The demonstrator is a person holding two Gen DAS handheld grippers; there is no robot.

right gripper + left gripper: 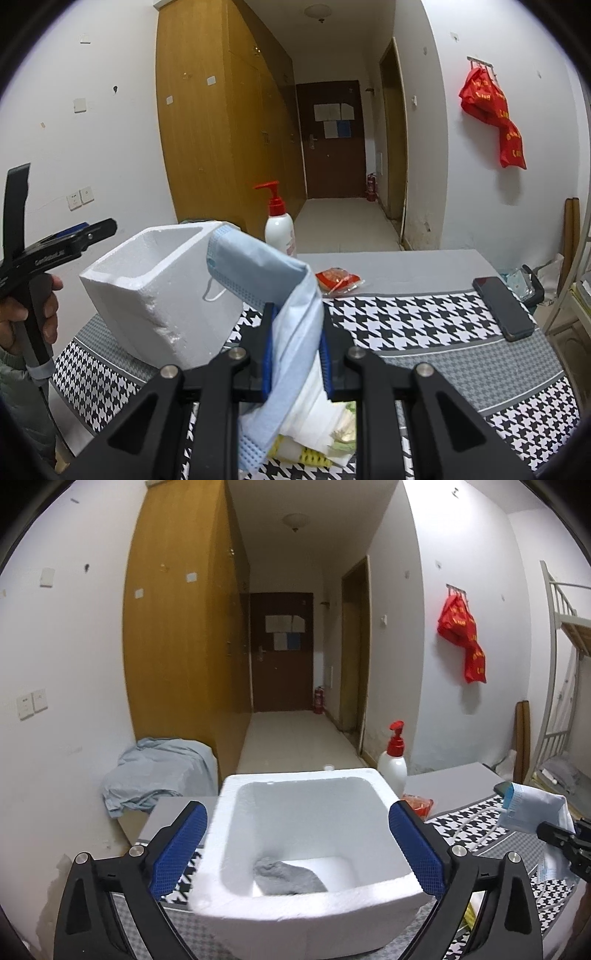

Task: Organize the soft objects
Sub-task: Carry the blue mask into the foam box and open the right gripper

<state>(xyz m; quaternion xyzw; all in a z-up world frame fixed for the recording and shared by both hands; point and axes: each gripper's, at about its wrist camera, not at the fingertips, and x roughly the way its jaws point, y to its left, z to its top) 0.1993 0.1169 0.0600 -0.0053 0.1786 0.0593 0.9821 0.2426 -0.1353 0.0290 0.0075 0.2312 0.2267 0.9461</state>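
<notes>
Between the blue pads of the right claw (295, 350) a pale blue face mask (258, 273) was clamped at mid-length, its free end flopping forward and left toward the white foam box (147, 291). Ahead of the left claw (297, 853), whose jaws stood wide apart and empty, that box sat on the tabletop (424, 325) with a grey cloth (284, 878) lying in its bottom. Light and limp, the mask looked likely to drape and snag, so pinching the folded body, not the thin ear loops, seemed the safer hold.
</notes>
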